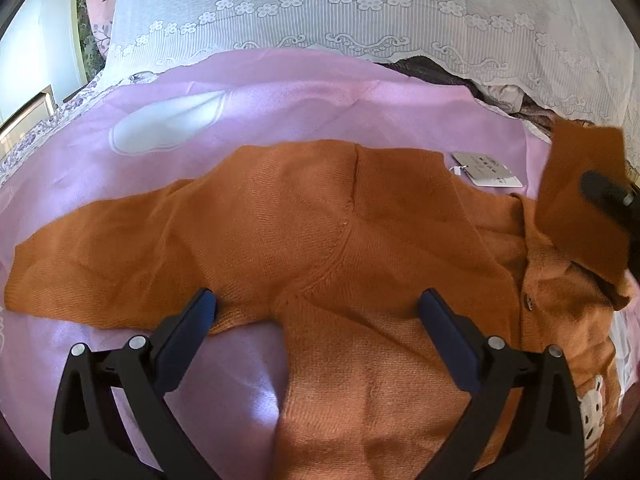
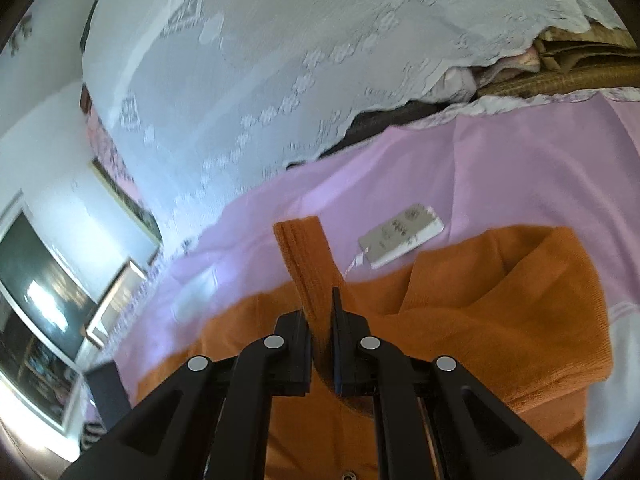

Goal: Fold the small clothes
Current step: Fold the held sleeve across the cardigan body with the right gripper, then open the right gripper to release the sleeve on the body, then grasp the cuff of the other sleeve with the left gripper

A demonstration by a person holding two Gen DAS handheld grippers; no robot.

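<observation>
Left wrist view: orange knit cardigan [image 1: 320, 216] spread on pink sheet [image 1: 280, 92] over the bed, one sleeve [image 1: 100, 256] stretched flat to the left, paper hang tag [image 1: 486, 170] lying on the sheet just beyond the far hem. Left hand-held gripper [image 1: 318, 300] hovering above the near underarm area, jaws wide apart, nothing between them; contact of the tips with the knit not determinable. Right edge: other sleeve cuff [image 1: 580, 200] raised off the garment, pinched by right hand-held gripper [image 1: 600, 188], only partly visible.

Right wrist view: right hand-held gripper [image 2: 320, 312] jaws together, clamped on the ribbed sleeve cuff [image 2: 304, 256], cuff standing upright between the pads; cardigan body below, folded bulge at right. White lace cover [image 2: 280, 80] across the far side.

Step judged: sleeve fold toward the middle of the body, under way, not yet laid.

Handling notes, as judgement: cuff best carried low and level across the chest, then laid flat and square with the side seam before release; body best pinned near the shoulder with the left tool against dragging; soft knit liable to stretch or bunch under a hard pull; tag best left clear of the fold.
</observation>
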